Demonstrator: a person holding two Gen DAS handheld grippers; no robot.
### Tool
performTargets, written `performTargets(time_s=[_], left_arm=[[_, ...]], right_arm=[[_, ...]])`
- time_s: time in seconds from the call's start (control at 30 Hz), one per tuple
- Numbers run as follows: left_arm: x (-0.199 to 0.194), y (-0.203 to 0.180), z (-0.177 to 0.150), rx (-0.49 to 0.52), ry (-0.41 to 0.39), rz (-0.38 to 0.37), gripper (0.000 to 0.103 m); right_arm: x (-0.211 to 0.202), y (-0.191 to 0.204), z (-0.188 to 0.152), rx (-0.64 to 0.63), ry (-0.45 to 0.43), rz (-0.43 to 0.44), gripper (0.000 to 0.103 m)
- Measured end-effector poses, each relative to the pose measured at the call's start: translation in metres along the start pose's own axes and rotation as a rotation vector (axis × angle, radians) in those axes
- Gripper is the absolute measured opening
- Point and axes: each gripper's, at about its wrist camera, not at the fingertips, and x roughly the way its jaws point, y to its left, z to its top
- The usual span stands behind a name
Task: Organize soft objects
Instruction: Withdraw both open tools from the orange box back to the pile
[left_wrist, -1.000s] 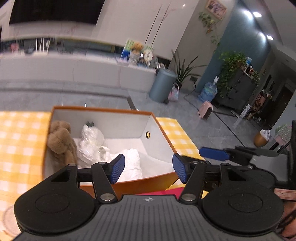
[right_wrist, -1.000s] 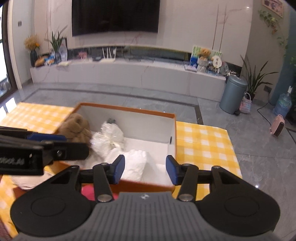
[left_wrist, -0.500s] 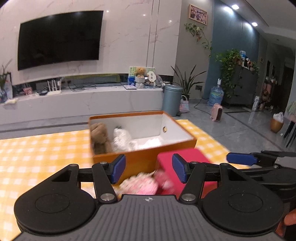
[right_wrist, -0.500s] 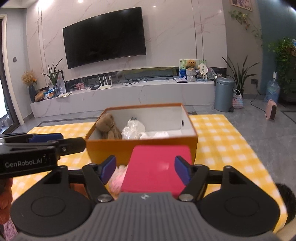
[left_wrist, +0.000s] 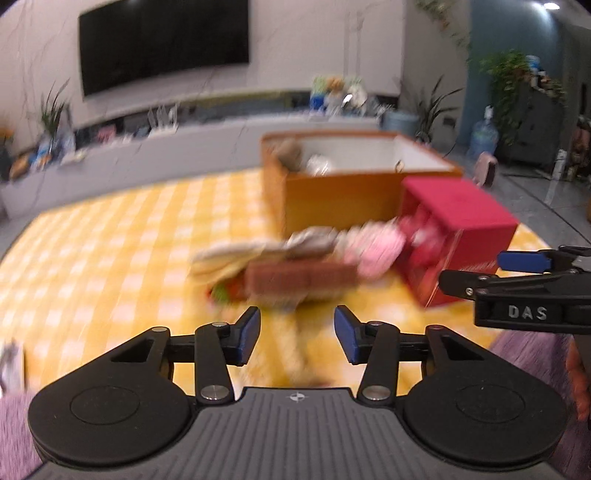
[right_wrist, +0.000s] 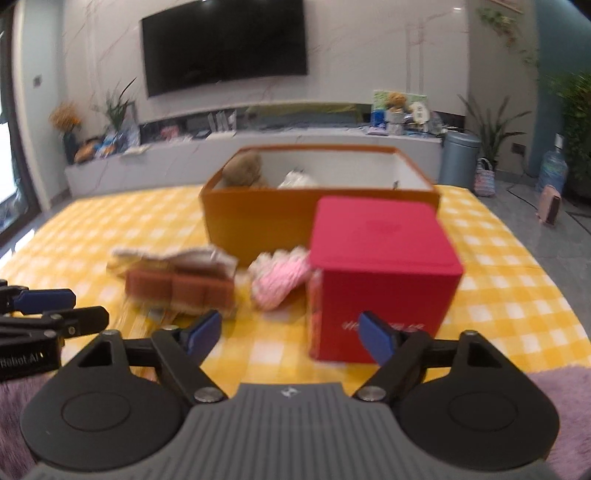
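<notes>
An orange box (right_wrist: 258, 218) stands on the yellow checked tablecloth (right_wrist: 498, 280) and holds a brown teddy bear (right_wrist: 243, 170) and a white soft item (right_wrist: 297, 180). In front of it lie a brown and beige soft toy (right_wrist: 181, 280) and a pink soft toy (right_wrist: 279, 277). My left gripper (left_wrist: 297, 334) is open and empty, near the brown toy (left_wrist: 295, 277). My right gripper (right_wrist: 291, 330) is open and empty, low before the red box (right_wrist: 380, 273). The pink toy (left_wrist: 376, 247) and orange box (left_wrist: 340, 199) also show in the blurred left wrist view.
The red cube box (left_wrist: 454, 236) stands right of the soft toys, touching the pink one. A purple fuzzy surface (right_wrist: 561, 417) lies at the near table edge. Beyond the table are a TV wall, a low cabinet and a grey bin (right_wrist: 458, 158).
Both grippers have pulled back from above the orange box toward the near edge of the table. The toys and red box in front of the orange box have come into view.
</notes>
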Motion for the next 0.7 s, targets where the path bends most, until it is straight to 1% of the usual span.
performTargets(time_s=[0.1, 0.17, 0.23, 0.3, 0.33, 0.37, 0.43, 0.57, 0.7], left_arm=[[0.004, 0.019, -0.012, -0.049, 0.046, 0.015, 0.048], [0.004, 0.027, -0.014, -0.076, 0.051, 0.024, 0.048], [0.005, 0.035, -0.016, -0.108, 0.053, 0.009, 0.048], [0.006, 0.041, -0.018, -0.131, 0.062, -0.009, 0.047], [0.009, 0.042, -0.017, -0.133, 0.076, -0.024, 0.043], [0.011, 0.044, -0.016, -0.133, 0.086, -0.038, 0.043], [0.015, 0.044, -0.017, -0.13, 0.097, -0.052, 0.043], [0.021, 0.043, -0.01, -0.113, 0.091, -0.038, 0.043], [0.029, 0.048, -0.001, -0.106, 0.091, -0.019, 0.043]], right_arm=[[0.008, 0.009, -0.003, -0.045, 0.043, 0.023, 0.083], [0.011, 0.013, -0.004, -0.049, 0.063, 0.045, 0.083], [0.012, 0.015, -0.004, -0.046, 0.069, 0.063, 0.081], [0.015, 0.017, -0.005, -0.046, 0.072, 0.076, 0.076], [0.017, 0.018, -0.005, -0.049, 0.075, 0.076, 0.072], [0.018, 0.02, -0.005, -0.051, 0.079, 0.081, 0.07], [0.023, 0.024, -0.003, -0.059, 0.084, 0.097, 0.07], [0.033, 0.039, 0.006, -0.129, 0.075, 0.14, 0.07], [0.046, 0.047, 0.021, -0.182, 0.063, 0.164, 0.065]])
